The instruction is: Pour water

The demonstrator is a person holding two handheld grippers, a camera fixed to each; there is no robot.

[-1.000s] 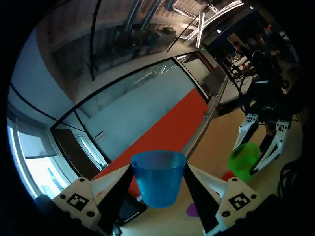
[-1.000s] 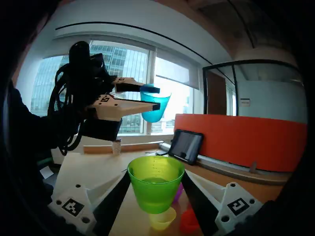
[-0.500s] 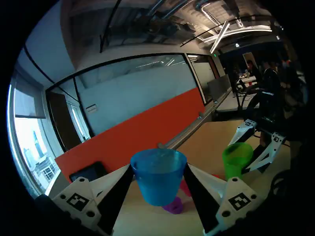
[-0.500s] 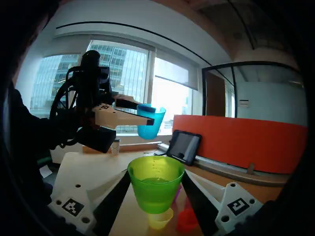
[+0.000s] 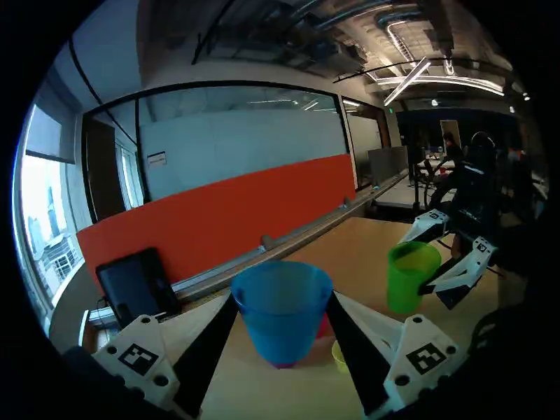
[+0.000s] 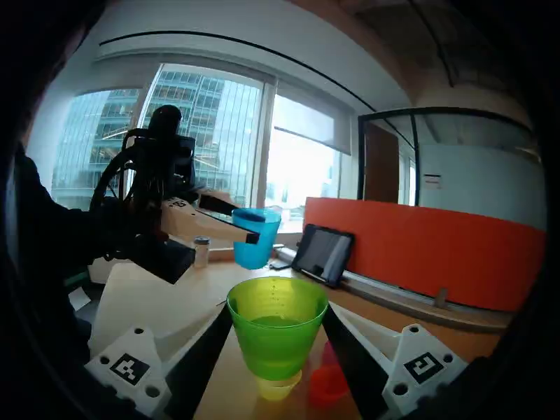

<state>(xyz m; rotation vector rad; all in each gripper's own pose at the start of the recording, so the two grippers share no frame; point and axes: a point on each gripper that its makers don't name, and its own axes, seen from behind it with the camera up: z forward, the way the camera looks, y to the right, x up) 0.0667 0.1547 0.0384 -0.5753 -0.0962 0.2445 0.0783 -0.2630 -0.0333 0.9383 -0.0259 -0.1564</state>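
While left tool (image 5: 281, 302) clamps blue cup (image 5: 281, 329), right tool (image 6: 278, 309) green cup (image 6: 277, 346) | tablet (image 5: 133, 287) beyond

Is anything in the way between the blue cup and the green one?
Nothing visible is. The blue cup in the left gripper and the green cup in the right gripper face each other across open air; the small cups on the table sit lower down.
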